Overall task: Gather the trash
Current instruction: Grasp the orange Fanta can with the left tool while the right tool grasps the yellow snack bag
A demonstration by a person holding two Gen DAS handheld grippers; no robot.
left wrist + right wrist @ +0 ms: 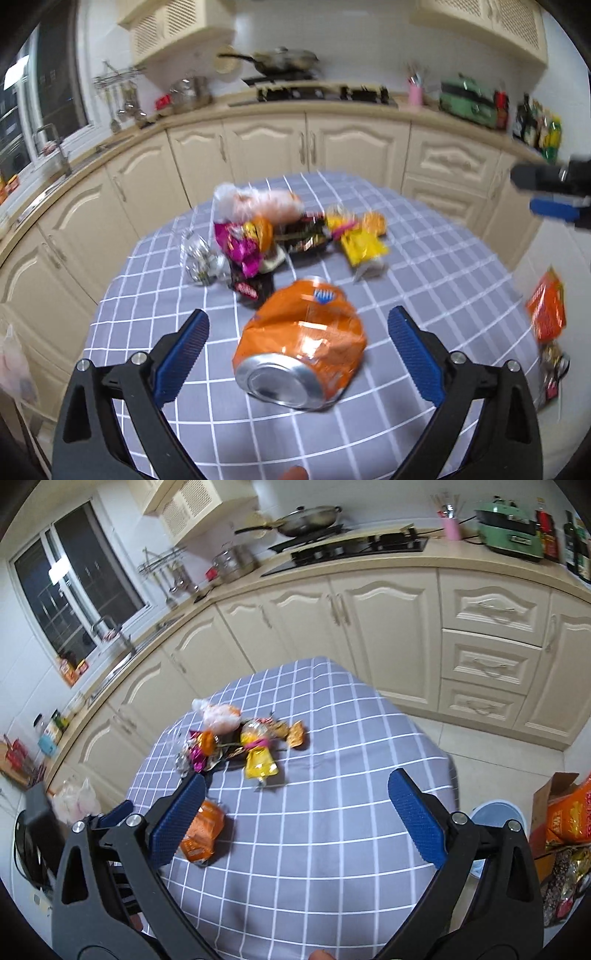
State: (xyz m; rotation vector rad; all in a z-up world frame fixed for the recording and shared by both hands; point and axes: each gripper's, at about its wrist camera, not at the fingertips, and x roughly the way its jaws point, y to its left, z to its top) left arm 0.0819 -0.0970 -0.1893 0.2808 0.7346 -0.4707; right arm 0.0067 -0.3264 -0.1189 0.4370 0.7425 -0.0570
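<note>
Motion blur across the left wrist view, smearing the wrapper pile [291, 236] so single wrappers hard to tell apart; sharper in the right wrist view [240, 742]. Crushed orange can [301, 343] lying on its side on the grey checked cloth of the counter [424, 266], silver base turned toward the camera, long axis running away toward the pile, top end tilted slightly right. Printing on the can too blurred to read. Left tool [297, 347] spread wide, blue pads [183, 354] on either side of the can, neither pad touching it. Same can in the right wrist view [203, 834] partly hidden behind the near blue pad [179, 819], only its orange flank showing. Right tool [295, 819] also standing apart, nothing between its pads, hovering over bare cloth [332, 738] with the pile farther off. Right tool cut off at the right edge of the left wrist view [550, 192], only tips showing. Blue bin [498, 814] on the floor to the right of the counter, mostly hidden behind the tool arm. Orange bags [570, 812] beside it, cut off by the frame edge. Fingertip just peeking in at the bottom edge of both views.
</note>
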